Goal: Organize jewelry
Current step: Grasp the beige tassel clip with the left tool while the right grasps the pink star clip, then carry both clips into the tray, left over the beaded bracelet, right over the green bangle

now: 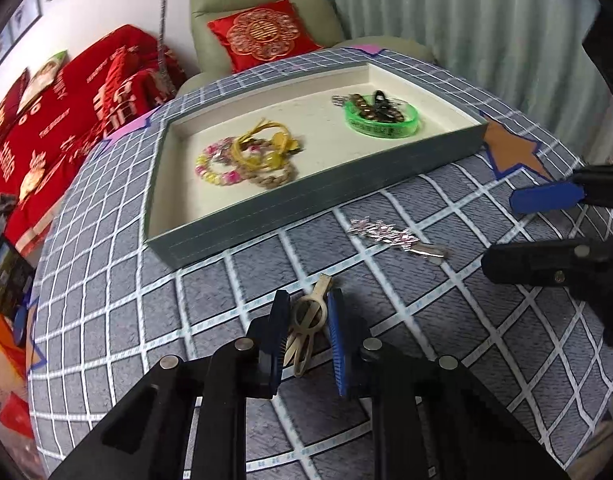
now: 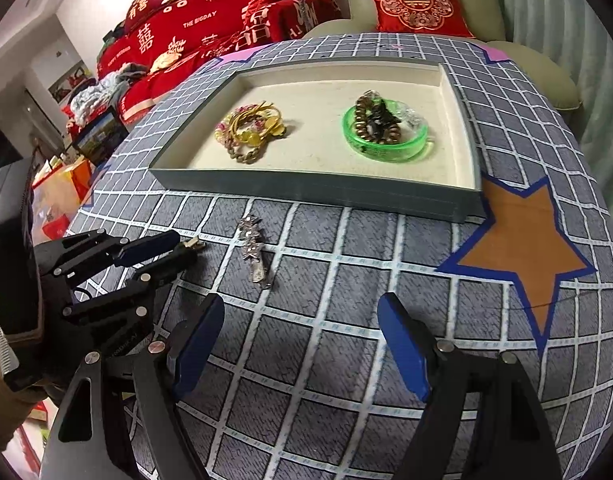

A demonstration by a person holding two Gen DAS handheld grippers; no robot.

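Note:
A gold hair clip [image 1: 308, 322] lies on the checked cloth between the fingers of my left gripper [image 1: 308, 300]; the jaws stand close on either side of it with small gaps. In the right wrist view the left gripper [image 2: 174, 252] shows at the left with the clip's tip [image 2: 194, 245] sticking out. A silver jewelled hair clip [image 2: 255, 250] lies on the cloth, also in the left wrist view [image 1: 394, 237]. My right gripper [image 2: 300, 312] is open and empty just near of it. The grey tray [image 2: 314, 192] holds a pile of bracelets [image 2: 250, 130] and a green bangle [image 2: 384, 136].
An orange star sticker [image 2: 522, 240] lies on the cloth right of the tray's front corner. A green armchair with a red cushion [image 1: 262, 36] stands behind the table. Red bedding [image 2: 210, 20] lies at the back left.

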